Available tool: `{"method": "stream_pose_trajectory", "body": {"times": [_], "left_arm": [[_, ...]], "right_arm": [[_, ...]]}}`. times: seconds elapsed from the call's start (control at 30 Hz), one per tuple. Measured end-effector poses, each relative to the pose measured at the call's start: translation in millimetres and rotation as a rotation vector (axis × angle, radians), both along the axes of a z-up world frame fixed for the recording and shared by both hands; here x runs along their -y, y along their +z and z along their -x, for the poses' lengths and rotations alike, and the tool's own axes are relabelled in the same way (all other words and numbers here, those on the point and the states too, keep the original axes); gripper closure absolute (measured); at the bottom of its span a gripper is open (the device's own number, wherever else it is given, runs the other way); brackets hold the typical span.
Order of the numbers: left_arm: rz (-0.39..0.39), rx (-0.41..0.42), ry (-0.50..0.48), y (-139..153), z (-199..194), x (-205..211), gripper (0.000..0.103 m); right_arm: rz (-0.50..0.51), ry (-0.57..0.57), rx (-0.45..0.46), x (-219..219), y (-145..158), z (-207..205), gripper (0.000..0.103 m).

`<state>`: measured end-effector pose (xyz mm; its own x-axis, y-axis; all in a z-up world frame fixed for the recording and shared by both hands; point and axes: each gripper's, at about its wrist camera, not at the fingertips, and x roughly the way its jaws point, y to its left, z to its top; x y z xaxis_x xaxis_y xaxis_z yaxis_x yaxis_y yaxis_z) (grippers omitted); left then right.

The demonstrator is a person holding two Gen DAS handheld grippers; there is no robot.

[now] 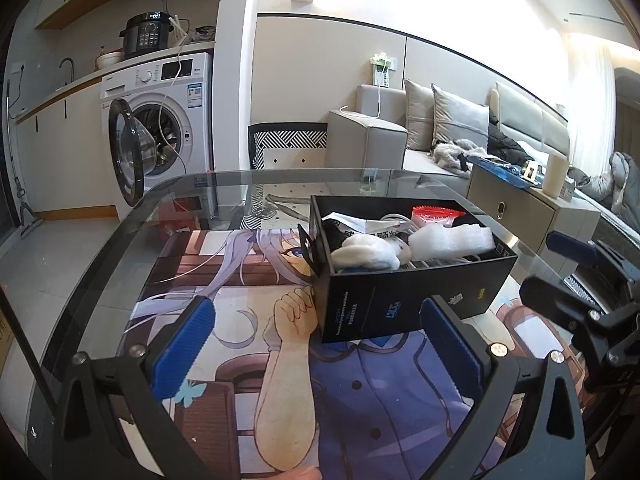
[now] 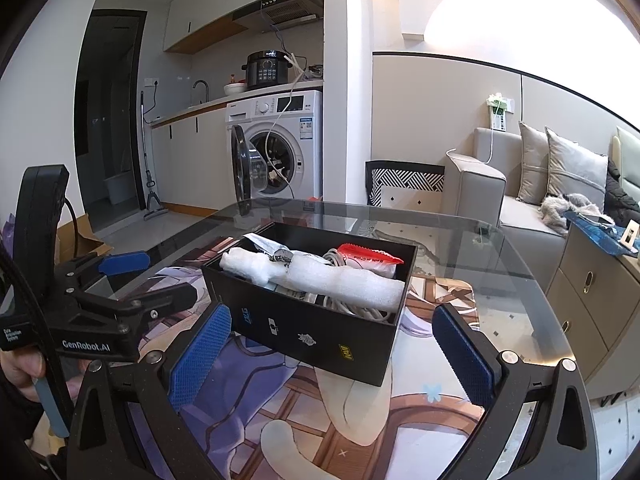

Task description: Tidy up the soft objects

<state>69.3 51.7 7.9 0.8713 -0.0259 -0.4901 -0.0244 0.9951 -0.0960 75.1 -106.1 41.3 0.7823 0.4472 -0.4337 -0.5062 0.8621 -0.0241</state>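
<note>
A black open box point(image 1: 400, 300) point(image 2: 320, 332) stands on the printed mat on a glass table. Inside it lie a white foam piece point(image 1: 452, 242) point(image 2: 328, 280), a white soft bundle point(image 1: 368, 254), a red-and-clear packet point(image 1: 434, 216) point(image 2: 370, 258), white cables and a crumpled bag. My left gripper point(image 1: 316, 340) is open and empty, just in front of the box. My right gripper point(image 2: 332, 356) is open and empty, its fingers either side of the box's near wall. The left gripper also shows in the right wrist view point(image 2: 152, 276), and the right gripper in the left wrist view point(image 1: 560, 272).
The glass table point(image 1: 224, 188) point(image 2: 500, 248) carries an anime-print mat point(image 1: 240, 280) point(image 2: 432, 408). Beyond it stand a washing machine point(image 1: 168, 120) point(image 2: 280, 140) with its door open, a patterned chair point(image 1: 288, 144), a sofa point(image 1: 400, 140) and a cabinet point(image 1: 520, 204).
</note>
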Motion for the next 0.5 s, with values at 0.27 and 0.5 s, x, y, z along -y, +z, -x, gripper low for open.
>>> {"method": "stream_pose_trajectory", "body": {"times": [0.27, 0.5], "left_arm": [[0.025, -0.008, 0.012, -1.2, -0.8, -6.1, 0.000], [0.017, -0.008, 0.015, -2.1, -1.4, -5.7, 0.000]], "right_arm": [[-0.005, -0.005, 0.009, 0.0, -0.9, 1.4, 0.001], [-0.017, -0.013, 0.011, 4.1, -1.0, 1.9, 0.001]]}}
